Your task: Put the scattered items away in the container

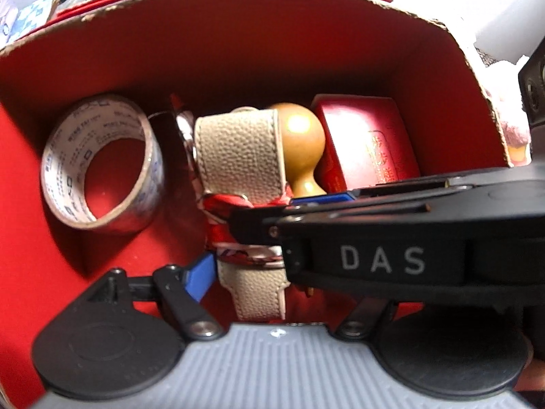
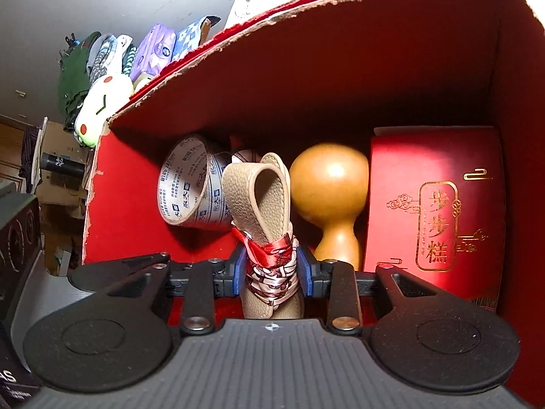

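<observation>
While both grippers hang over the red box, tape roll sits leftmost inside; next, the right gripper pinches the beige strap at its ribbon wrap; then gourd, red carton. Left gripper gapes wide, straddling the strap, not pressing it.

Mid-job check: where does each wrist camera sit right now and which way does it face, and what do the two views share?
Left wrist: above the red box, facing steeply down into it; shows the open left tool, with the right tool crossing in from the right.
Right wrist: just inside the box's near edge, facing the far wall at a slant; the right tool has the scarf-wrapped beige leather strap between its pads.
Shared: strap, tape roll, wooden gourd, red gift carton.
</observation>
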